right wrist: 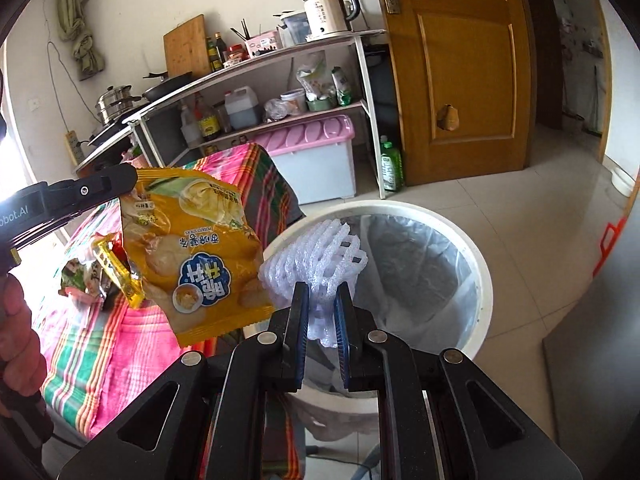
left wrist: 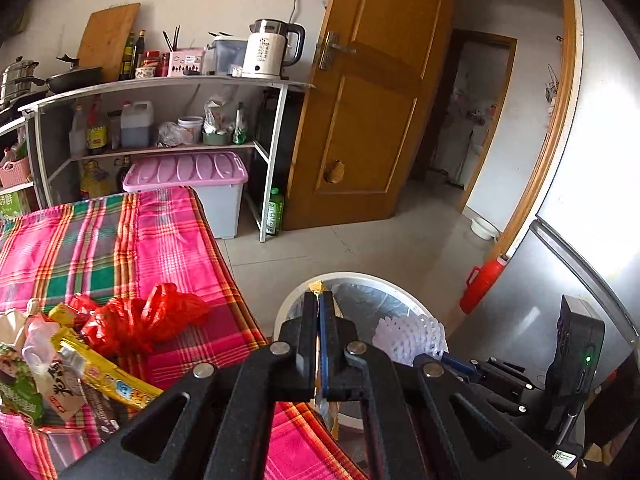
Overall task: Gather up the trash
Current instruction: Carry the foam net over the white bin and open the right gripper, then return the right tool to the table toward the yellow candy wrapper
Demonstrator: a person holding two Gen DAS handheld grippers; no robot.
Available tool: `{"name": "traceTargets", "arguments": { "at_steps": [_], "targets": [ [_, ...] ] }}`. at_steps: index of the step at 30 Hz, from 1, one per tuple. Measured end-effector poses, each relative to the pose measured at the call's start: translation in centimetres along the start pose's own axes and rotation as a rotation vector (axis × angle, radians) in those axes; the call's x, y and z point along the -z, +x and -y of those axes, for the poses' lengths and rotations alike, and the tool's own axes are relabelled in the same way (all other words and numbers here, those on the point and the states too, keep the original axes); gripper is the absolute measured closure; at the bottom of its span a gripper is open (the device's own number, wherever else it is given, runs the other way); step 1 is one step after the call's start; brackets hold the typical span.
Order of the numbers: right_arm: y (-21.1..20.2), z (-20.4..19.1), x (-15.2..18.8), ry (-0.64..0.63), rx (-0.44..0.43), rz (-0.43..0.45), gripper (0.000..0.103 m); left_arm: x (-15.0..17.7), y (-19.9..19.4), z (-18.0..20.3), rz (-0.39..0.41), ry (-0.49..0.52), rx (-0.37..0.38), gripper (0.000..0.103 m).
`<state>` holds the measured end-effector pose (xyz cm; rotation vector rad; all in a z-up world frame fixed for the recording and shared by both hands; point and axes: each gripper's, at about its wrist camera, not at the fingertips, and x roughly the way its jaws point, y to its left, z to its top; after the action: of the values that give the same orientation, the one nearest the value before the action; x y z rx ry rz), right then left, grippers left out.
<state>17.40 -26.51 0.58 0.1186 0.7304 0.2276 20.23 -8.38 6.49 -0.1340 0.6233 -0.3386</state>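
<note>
My left gripper (left wrist: 319,300) is shut on a yellow snack bag (right wrist: 192,248). In the left wrist view only the thin edge of the yellow snack bag (left wrist: 316,286) shows between the pads. In the right wrist view the left gripper (right wrist: 130,179) holds the bag by its top corner, hanging beside the bin. My right gripper (right wrist: 322,292) is shut on a white foam net (right wrist: 320,248), just over the near rim of the white bin (right wrist: 482,280), which has a clear liner. The foam net (left wrist: 412,336) and bin (left wrist: 352,278) also show in the left view.
A red plastic bag (left wrist: 148,320) and several wrappers (left wrist: 100,372) lie on the pink plaid table (left wrist: 120,240) left of the bin. Behind stand a shelf rack (left wrist: 276,160), a pink-lidded box (left wrist: 188,172) and a wooden door (left wrist: 372,100). A red flask (left wrist: 480,284) stands by the fridge (left wrist: 592,200).
</note>
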Motion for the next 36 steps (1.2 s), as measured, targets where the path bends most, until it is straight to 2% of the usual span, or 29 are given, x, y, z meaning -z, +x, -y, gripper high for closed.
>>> {"name": "traceTargets", "arguments": {
  "at_steps": [13, 19, 22, 23, 31, 36],
  "targets": [
    [3.6, 2.5, 0.9, 0.033, 0.037, -0.103, 0.088, 1.8, 6.3, 0.9, -0.147, 0.006, 0.018, 0.100],
    [4.4, 2.4, 1.3, 0.029, 0.052, -0.131, 0.076, 2.6, 6.9, 0.2, -0.189, -0.018, 0.011, 0.095],
    [4.4, 2.5, 1.2, 0.035, 0.053, -0.123, 0.059, 2.5, 6.7, -0.2, -0.186, -0.021, 0.002, 0.081],
    [4.2, 2.4, 1.2, 0.035, 0.054, -0.117, 0.055, 2.5, 6.6, -0.3, -0.182, -0.025, 0.004, 0.080],
    [1.6, 1.4, 0.8, 0.012, 0.063, -0.054, 0.055, 2.3, 3.9, -0.8, -0.120, -0.023, -0.008, 0.080],
    [-0.3, 0.1, 0.3, -0.013, 0.036, -0.002, 0.055, 2.6, 1.2, -1.5, -0.068, -0.023, -0.032, 0.080]
  ]
}}
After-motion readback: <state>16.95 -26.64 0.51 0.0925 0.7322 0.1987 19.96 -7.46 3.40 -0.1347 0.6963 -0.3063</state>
